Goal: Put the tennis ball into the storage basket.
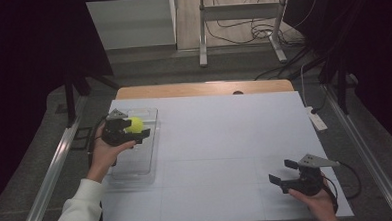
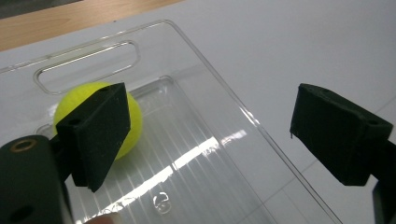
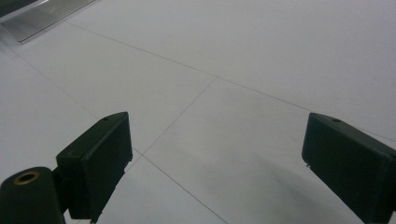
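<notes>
A yellow-green ball (image 1: 134,124) (image 2: 74,97) lies in the far end of a clear plastic tray (image 1: 136,165) (image 2: 224,93), near the tray's handle slot. My left gripper (image 1: 137,133) (image 2: 210,135) hovers over the tray with its jaws wide apart. The ball sits beyond the left jaw, partly hidden by it, and nothing is between the pads. At the table's near right my right gripper (image 1: 281,171) (image 3: 219,163) is held open over bare white tabletop, with nothing between its fingers.
The white table (image 1: 225,139) has a wooden strip (image 1: 203,88) along its far edge. Metal rails run down both sides. A white power strip (image 1: 317,119) lies at the right edge. Frame legs and cables are on the floor beyond.
</notes>
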The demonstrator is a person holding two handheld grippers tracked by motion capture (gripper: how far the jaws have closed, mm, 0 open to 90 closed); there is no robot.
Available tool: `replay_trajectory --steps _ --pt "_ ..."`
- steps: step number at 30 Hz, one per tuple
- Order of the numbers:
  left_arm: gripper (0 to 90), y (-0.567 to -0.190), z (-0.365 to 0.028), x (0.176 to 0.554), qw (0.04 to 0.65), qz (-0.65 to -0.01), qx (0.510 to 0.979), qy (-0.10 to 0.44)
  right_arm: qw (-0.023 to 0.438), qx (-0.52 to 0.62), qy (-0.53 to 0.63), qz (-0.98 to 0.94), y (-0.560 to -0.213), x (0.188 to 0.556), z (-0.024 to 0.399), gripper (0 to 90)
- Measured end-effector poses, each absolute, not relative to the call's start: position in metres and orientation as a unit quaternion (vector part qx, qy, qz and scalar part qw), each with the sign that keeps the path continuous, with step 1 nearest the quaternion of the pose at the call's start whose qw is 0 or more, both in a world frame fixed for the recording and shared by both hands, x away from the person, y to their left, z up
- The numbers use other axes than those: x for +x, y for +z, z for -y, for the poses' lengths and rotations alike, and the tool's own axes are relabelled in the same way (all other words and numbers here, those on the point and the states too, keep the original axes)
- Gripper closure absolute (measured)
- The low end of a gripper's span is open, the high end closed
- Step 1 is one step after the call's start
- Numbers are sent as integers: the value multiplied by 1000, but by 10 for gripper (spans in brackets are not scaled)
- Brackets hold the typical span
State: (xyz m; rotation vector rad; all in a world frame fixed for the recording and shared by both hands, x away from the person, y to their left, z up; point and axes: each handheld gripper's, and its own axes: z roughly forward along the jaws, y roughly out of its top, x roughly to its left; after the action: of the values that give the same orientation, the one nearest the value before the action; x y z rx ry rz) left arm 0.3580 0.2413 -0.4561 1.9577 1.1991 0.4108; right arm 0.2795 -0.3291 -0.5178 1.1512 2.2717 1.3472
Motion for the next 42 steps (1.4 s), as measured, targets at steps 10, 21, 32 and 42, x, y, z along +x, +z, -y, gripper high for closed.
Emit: replay_trajectory --steps 10,21,32,42 --pt "125 -454 -228 339 411 -443 782 155 136 396 461 -783 -517 277 329 86" --pt "124 -460 -218 313 438 -423 781 140 140 400 460 -780 -515 274 330 86" --pt "124 -477 -219 289 444 -423 779 129 141 400 462 -779 -515 275 330 86" --pt "125 -488 -224 269 449 -420 779 127 142 401 460 -779 -515 276 330 87"
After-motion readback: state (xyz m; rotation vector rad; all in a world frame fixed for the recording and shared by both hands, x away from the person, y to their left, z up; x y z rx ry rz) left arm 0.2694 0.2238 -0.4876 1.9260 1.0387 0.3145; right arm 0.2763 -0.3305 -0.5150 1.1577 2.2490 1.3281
